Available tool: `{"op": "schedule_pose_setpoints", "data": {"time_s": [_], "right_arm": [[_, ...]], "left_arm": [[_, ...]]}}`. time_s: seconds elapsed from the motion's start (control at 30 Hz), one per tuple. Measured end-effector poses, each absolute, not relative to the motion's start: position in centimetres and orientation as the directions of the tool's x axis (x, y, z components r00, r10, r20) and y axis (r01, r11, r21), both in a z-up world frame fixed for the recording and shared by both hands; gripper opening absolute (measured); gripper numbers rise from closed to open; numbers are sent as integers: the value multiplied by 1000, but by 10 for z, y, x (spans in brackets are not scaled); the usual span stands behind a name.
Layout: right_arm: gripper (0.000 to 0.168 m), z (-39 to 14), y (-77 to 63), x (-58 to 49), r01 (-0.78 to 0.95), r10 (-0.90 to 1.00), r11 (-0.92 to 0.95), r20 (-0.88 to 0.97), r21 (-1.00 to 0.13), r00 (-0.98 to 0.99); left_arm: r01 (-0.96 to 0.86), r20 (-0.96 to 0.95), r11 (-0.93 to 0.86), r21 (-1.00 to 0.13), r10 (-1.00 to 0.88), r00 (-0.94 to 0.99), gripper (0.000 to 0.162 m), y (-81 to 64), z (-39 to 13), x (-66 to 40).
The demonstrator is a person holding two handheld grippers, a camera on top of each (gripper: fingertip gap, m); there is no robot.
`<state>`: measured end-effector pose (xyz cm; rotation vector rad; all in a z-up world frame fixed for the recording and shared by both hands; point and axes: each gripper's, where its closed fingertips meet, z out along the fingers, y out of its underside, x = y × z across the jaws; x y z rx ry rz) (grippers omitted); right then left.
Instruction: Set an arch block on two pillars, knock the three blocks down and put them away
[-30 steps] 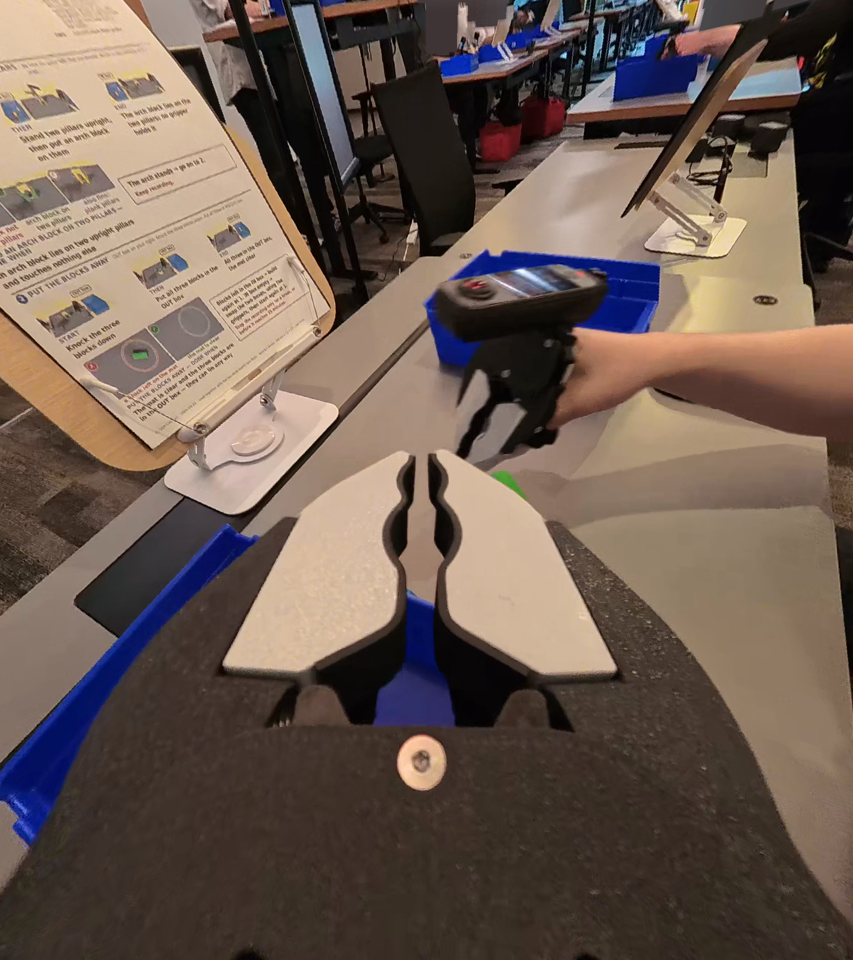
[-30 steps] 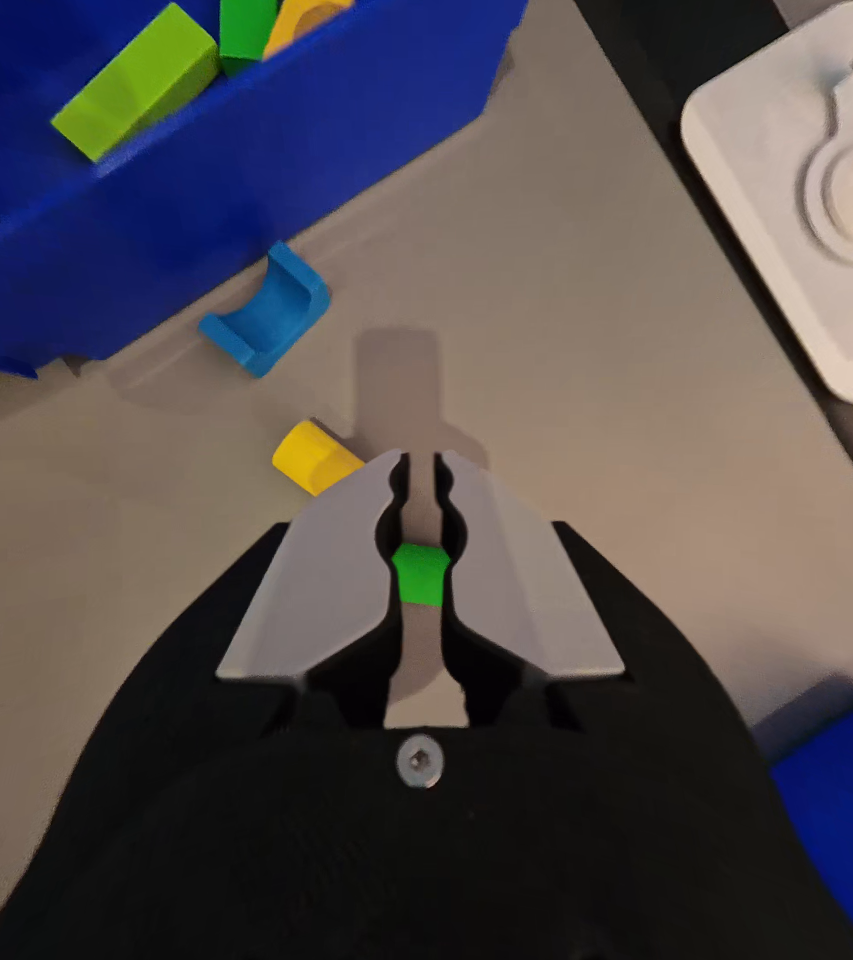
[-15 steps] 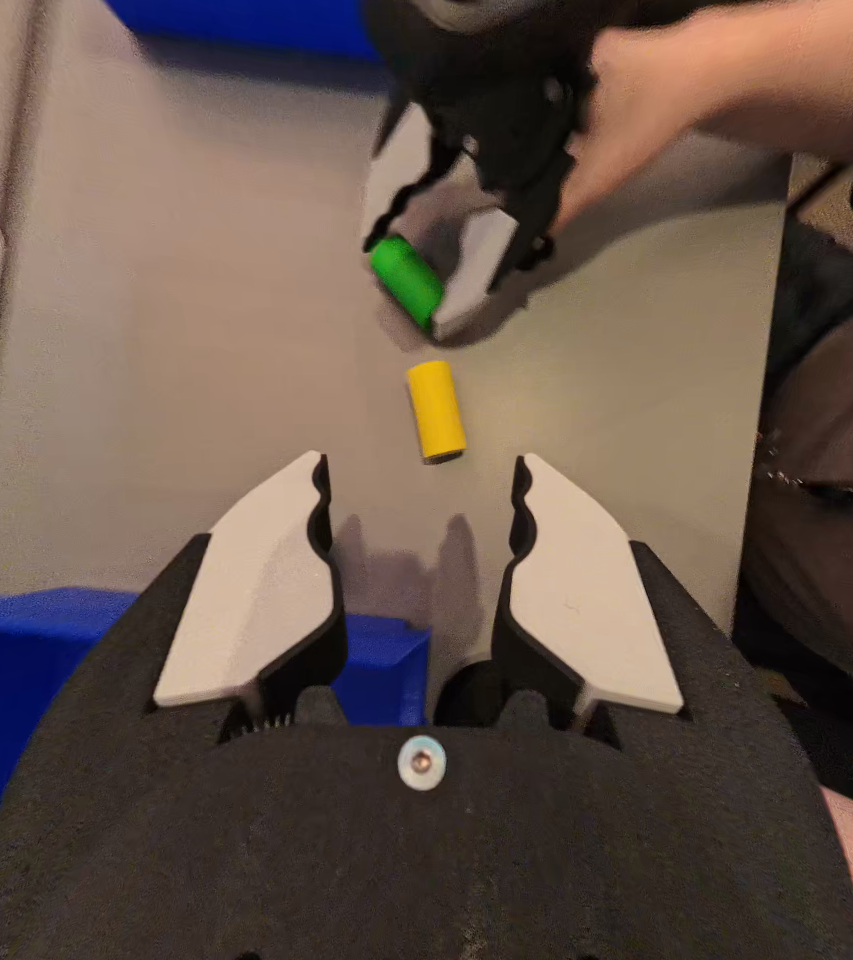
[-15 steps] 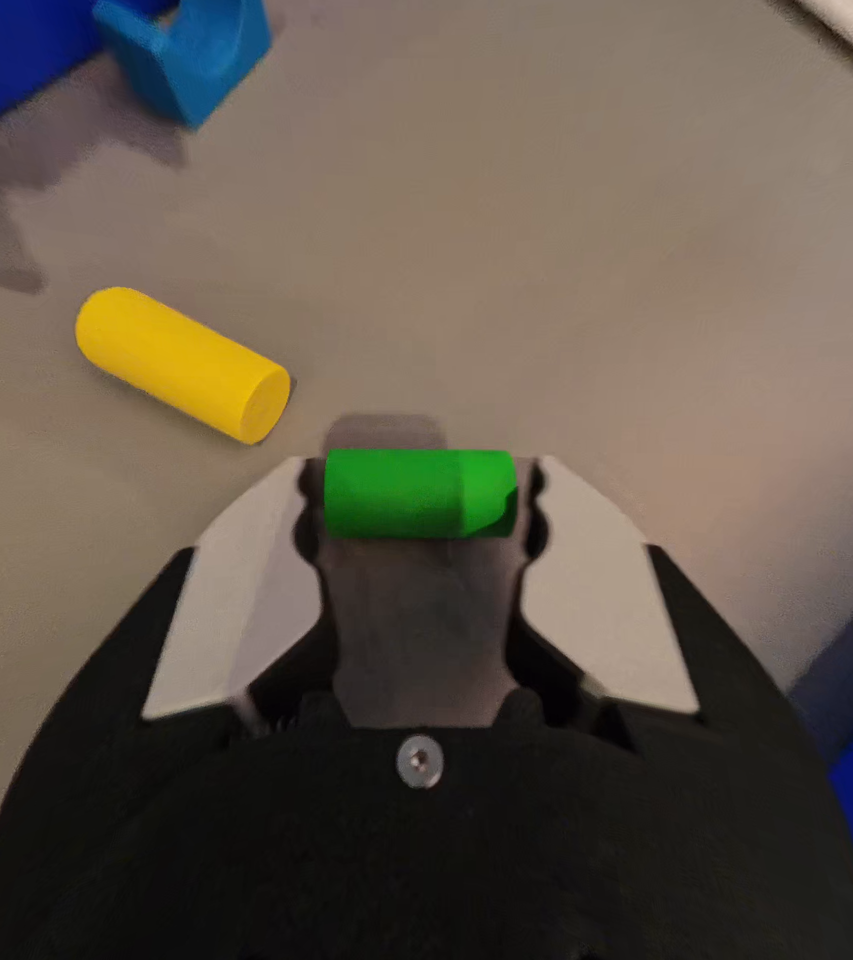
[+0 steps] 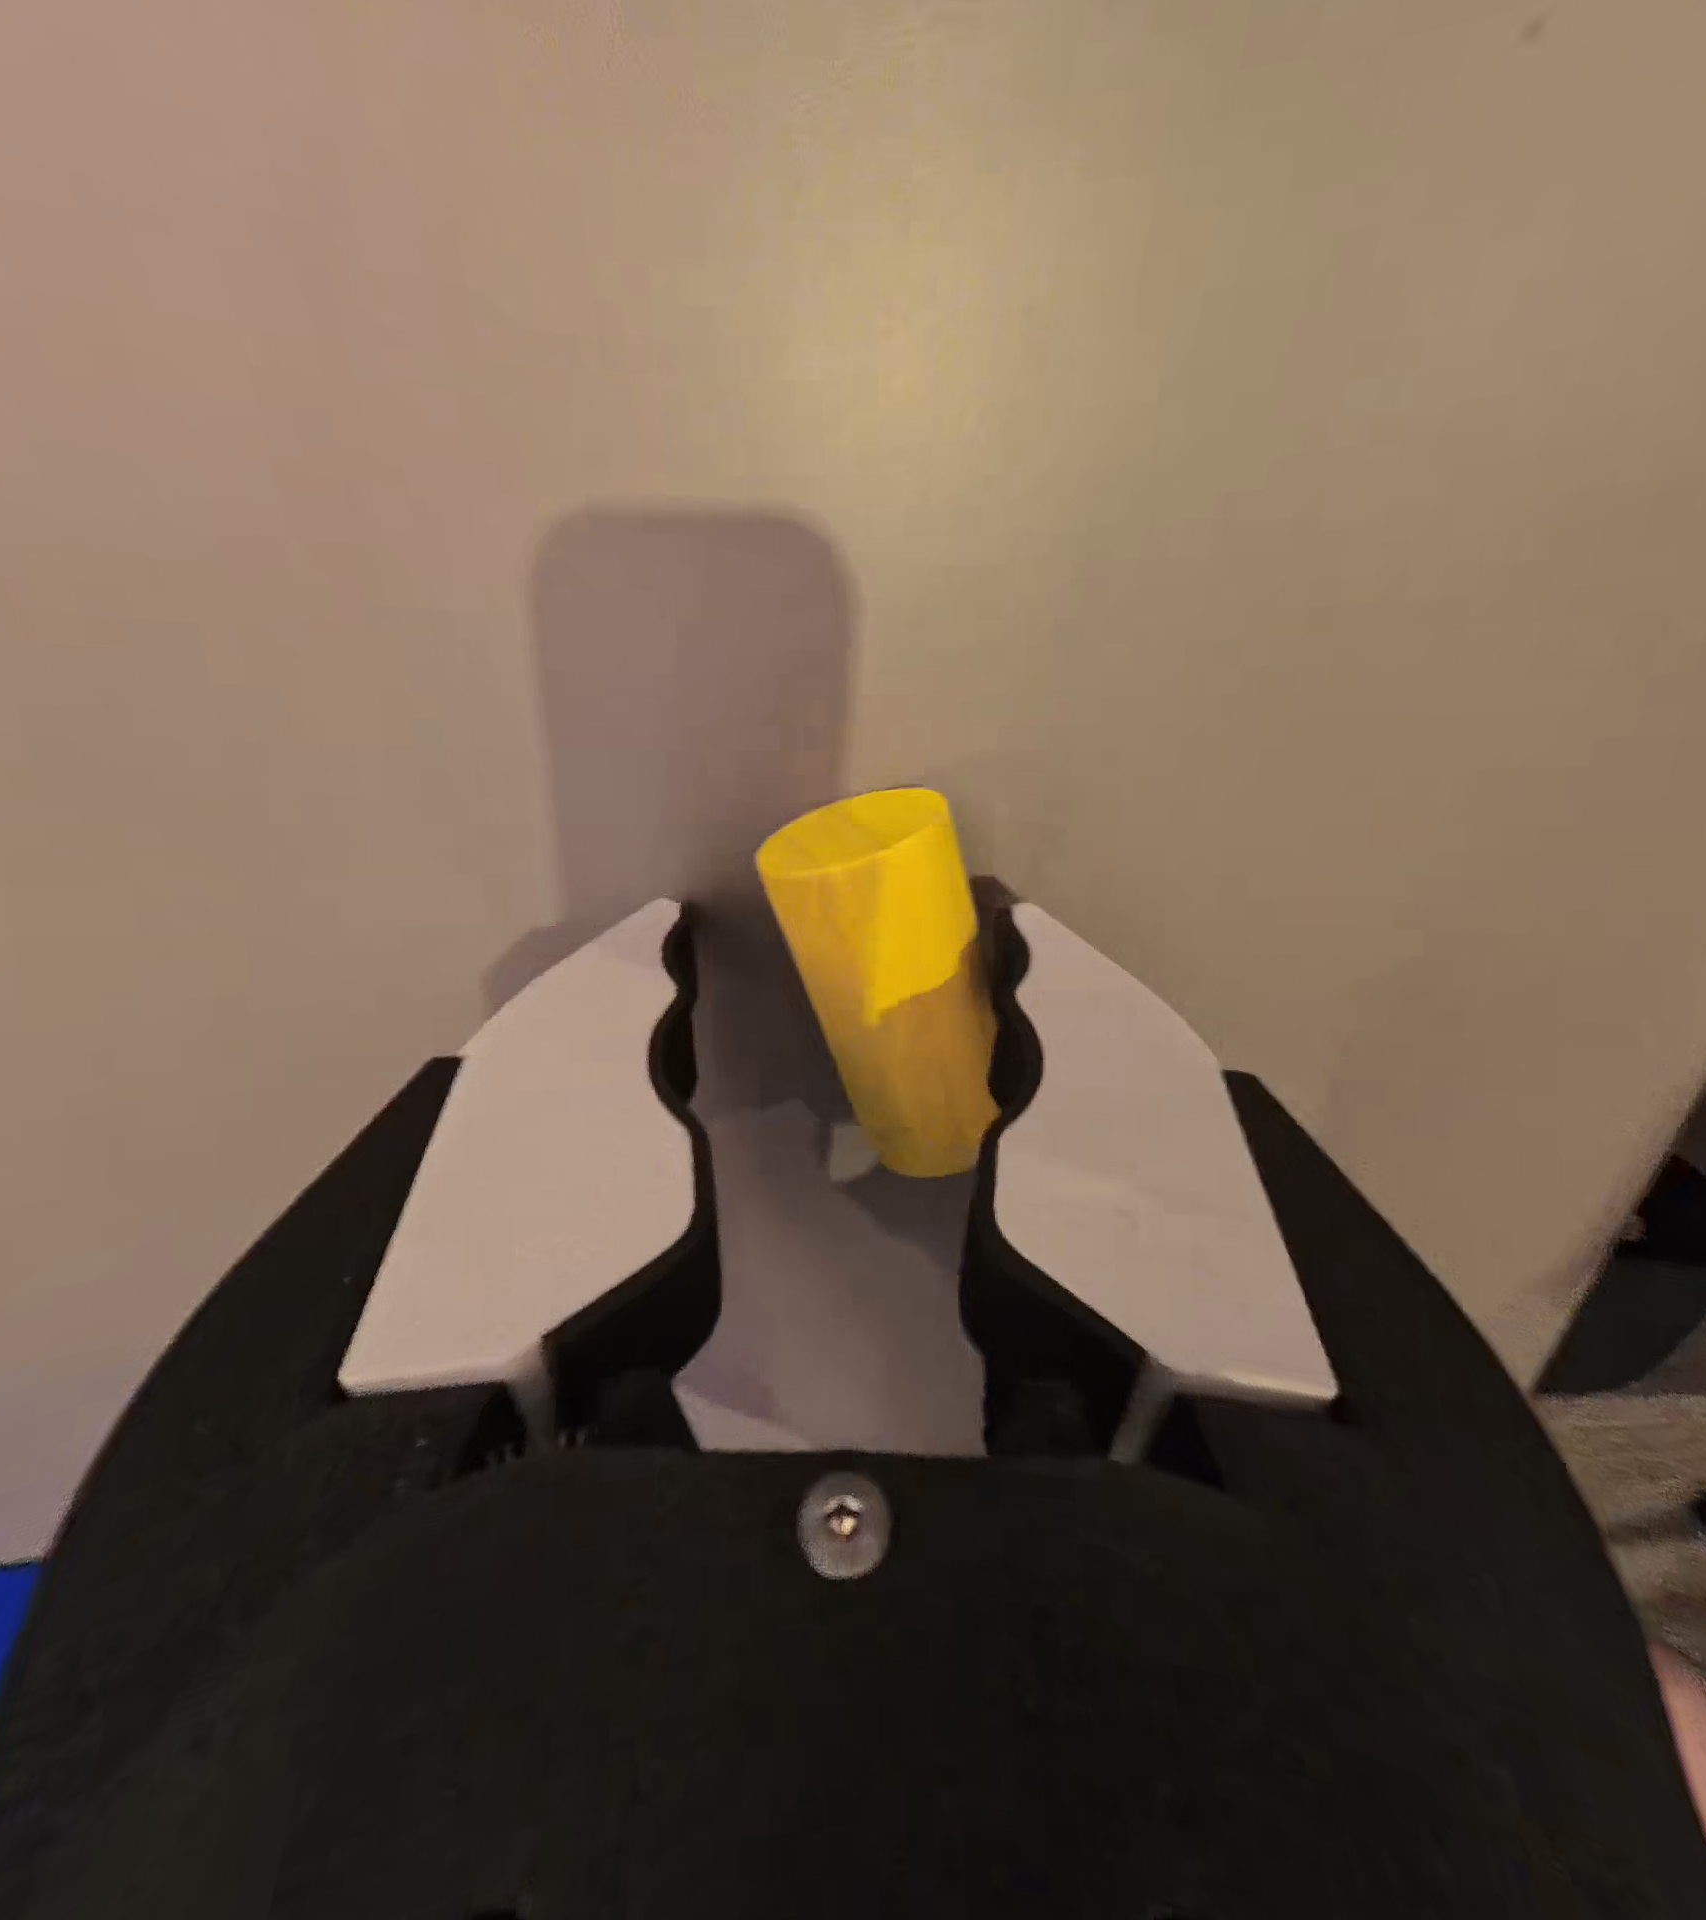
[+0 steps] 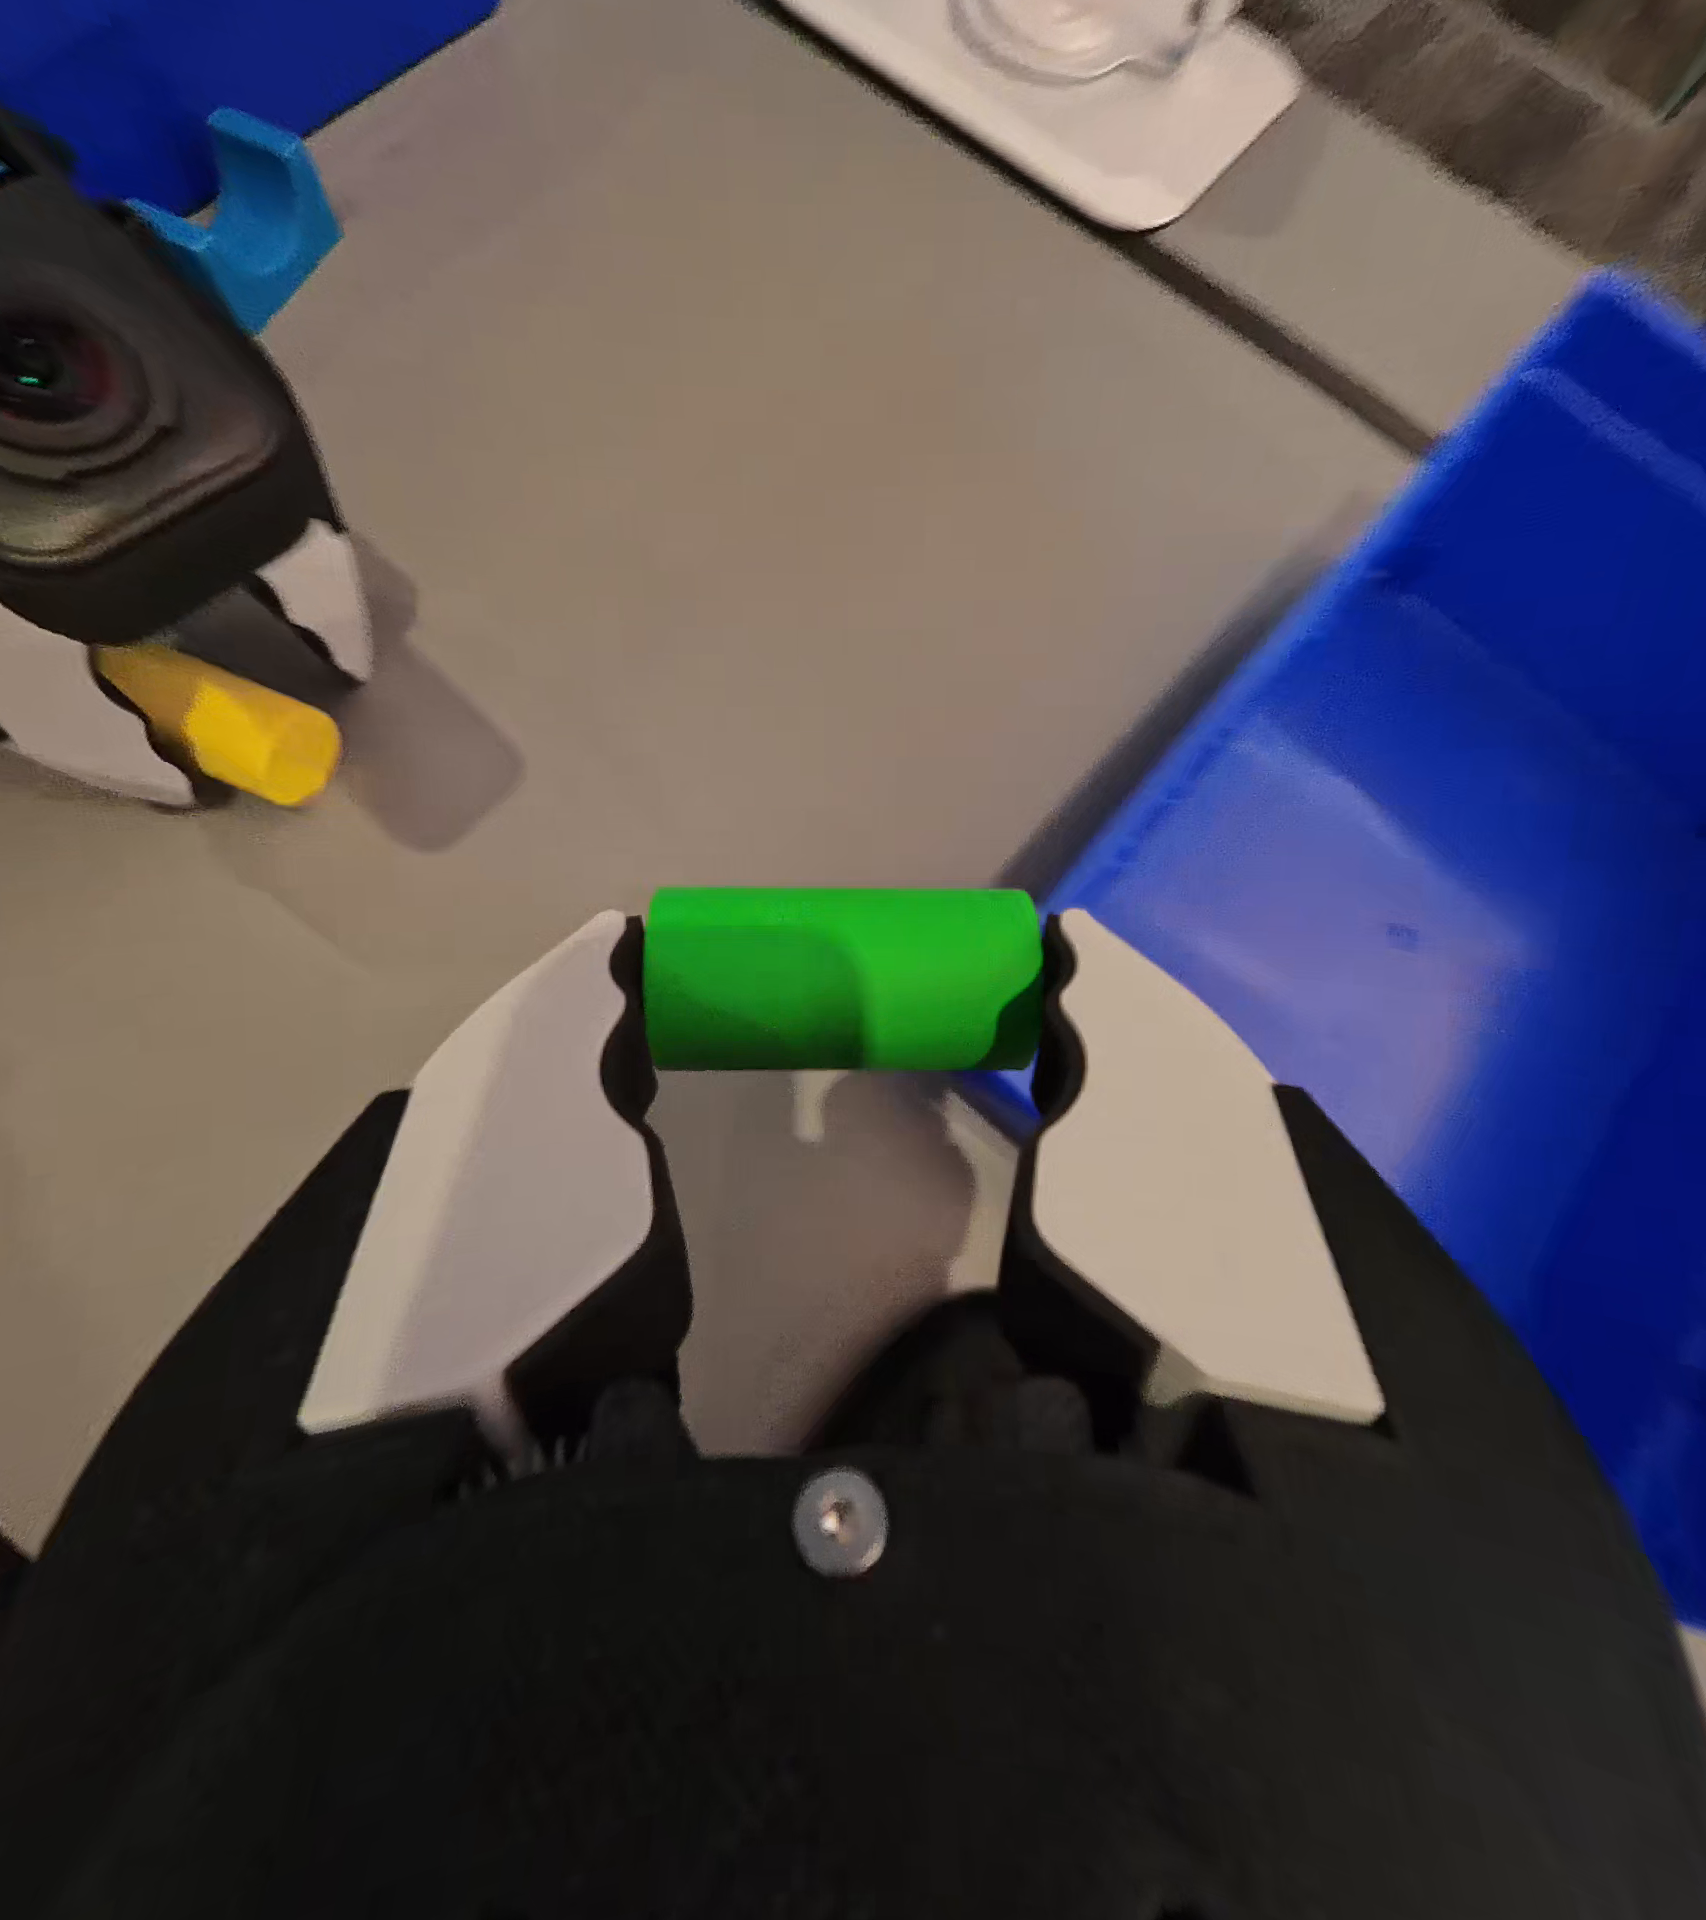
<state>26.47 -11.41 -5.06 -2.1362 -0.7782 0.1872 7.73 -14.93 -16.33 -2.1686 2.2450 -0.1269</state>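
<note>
The green pillar is clamped end to end in the right tool, crosswise, above the surface and just beside the blue bin. Well away from the bin, the yellow pillar lies on the surface between the left tool's wide jaws, touching only one finger. Beyond it, the blue arch lies near another blue bin.
</note>
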Motion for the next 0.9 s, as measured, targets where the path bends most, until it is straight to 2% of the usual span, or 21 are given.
{"op": "schedule_pose_setpoints", "data": {"time_s": [0.07,0.23,0.43,0.53,0.67,0.8,0.9], "right_arm": [[73,-37,-105,301,462,532,-455,184,-761,827],[73,-35,-46,368,425,453,-506,188,-750,872],[73,-77,67,382,331,401,-603,83,-726,912],[74,-107,110,379,274,326,-674,56,-686,944],[74,-136,138,373,219,247,-741,46,-634,968],[75,-155,137,369,286,287,-779,89,-559,954],[75,-140,132,377,334,306,-730,153,-596,940]], "left_arm": [[-996,-2,49,-71,-999,-49,40,-141,-164,77],[-996,22,-9,-93,-1000,7,38,-129,-161,81],[-915,64,-125,-384,-992,109,35,-107,-106,96],[-863,33,-129,-488,-991,130,35,-102,-75,94],[-815,-31,-107,-570,-988,151,35,-98,-45,91],[-770,-34,-97,-631,-988,152,35,-98,-25,87],[-736,-28,-103,-669,-986,163,35,-94,-15,84]]}}
